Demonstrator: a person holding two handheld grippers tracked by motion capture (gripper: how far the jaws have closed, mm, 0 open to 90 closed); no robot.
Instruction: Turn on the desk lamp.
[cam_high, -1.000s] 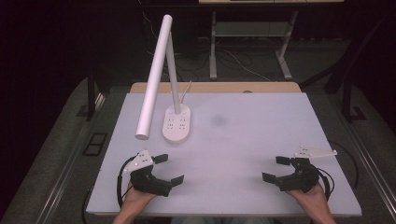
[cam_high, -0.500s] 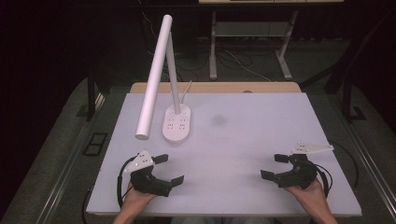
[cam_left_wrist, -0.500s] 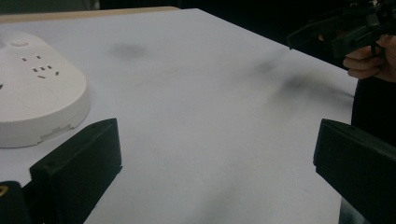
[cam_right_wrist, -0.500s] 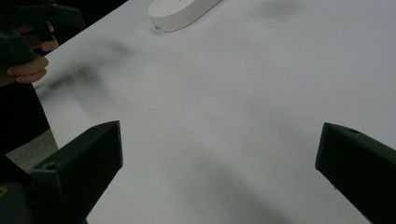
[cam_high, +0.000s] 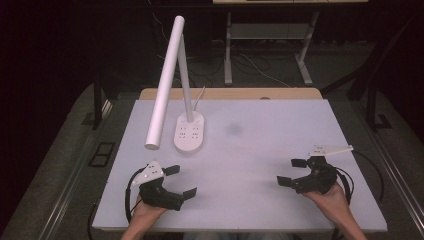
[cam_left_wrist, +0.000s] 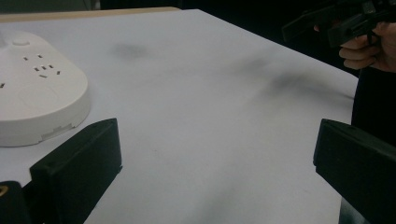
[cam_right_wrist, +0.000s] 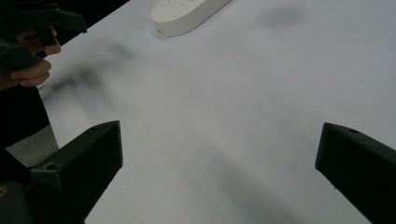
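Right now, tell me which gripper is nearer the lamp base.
Left. The left gripper sits open just in front of the lamp base; the right gripper, also open, is far across the table.

— What carries everything here?
— A white table (cam_high: 260, 150), a strip of bare wood showing along its far edge.

— And what lies on it?
— A white desk lamp (cam_high: 189, 131), its oval base toward the far left corner; a faint dark smudge (cam_high: 233, 129) sits just beside it.
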